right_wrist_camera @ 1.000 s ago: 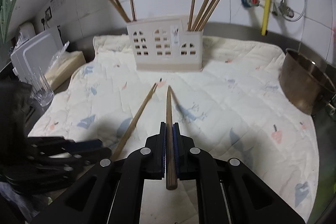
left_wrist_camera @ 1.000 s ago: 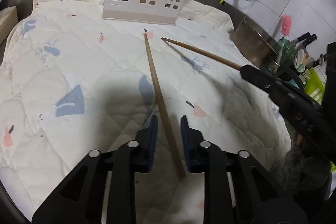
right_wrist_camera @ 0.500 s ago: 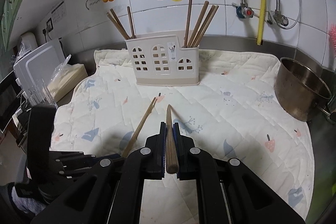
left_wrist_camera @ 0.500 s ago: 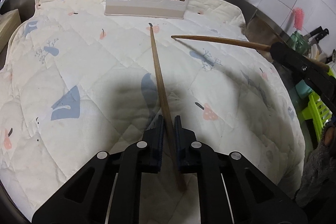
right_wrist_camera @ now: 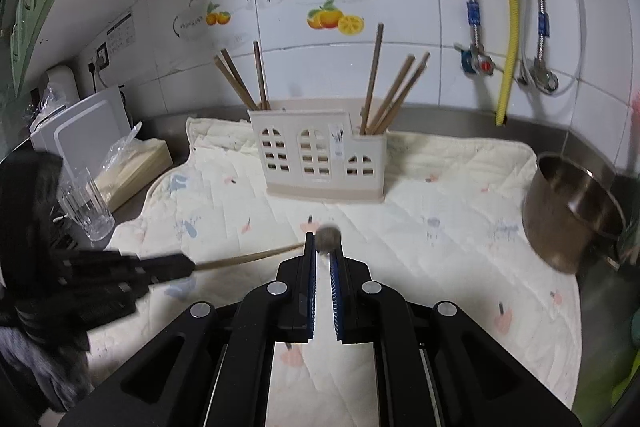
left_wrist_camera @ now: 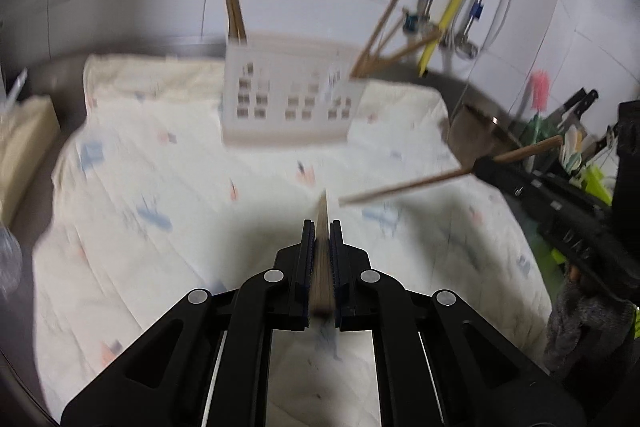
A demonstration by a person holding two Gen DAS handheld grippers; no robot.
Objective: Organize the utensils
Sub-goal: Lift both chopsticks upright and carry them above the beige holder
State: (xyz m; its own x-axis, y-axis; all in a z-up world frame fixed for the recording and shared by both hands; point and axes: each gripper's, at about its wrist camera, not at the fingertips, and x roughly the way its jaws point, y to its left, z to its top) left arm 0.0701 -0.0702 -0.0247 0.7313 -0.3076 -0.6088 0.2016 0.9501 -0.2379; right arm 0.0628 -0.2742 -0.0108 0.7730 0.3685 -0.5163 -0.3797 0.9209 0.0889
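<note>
Two chopsticks in hand, one per side. Left hand-held gripper [left_wrist_camera: 321, 227] is clamped on its chopstick [left_wrist_camera: 322, 259], stick running straight out between the pads, tip ahead over the quilted mat [left_wrist_camera: 160, 211]. Its jaws were closing within the last second; they now press the stick. Right hand-held gripper [right_wrist_camera: 323, 247] is closed on the other chopstick [right_wrist_camera: 328, 239], which I see almost end-on from its own camera; from the left view the same stick [left_wrist_camera: 404, 185] pokes out sideways over the mat, clear of the cloth.

Both sticks look lifted off the worktop, none left lying on the mat that I can see. Left view is motion-blurred, so fine detail there is unreliable.

Holder [right_wrist_camera: 320, 155] stands at the back of the mat against the tiled wall [right_wrist_camera: 420, 27], chopsticks already upright in its left and right end compartments. Steel pot [right_wrist_camera: 572, 211] sits to the right, glass [right_wrist_camera: 86, 207] to the left, both off my path.

My read: pick is done, transport step is on. Next I need to carry each stick above the holder rim, tip it to point down, line it up over an end compartment, then release. Watch for the two sticks crossing mid-air.
</note>
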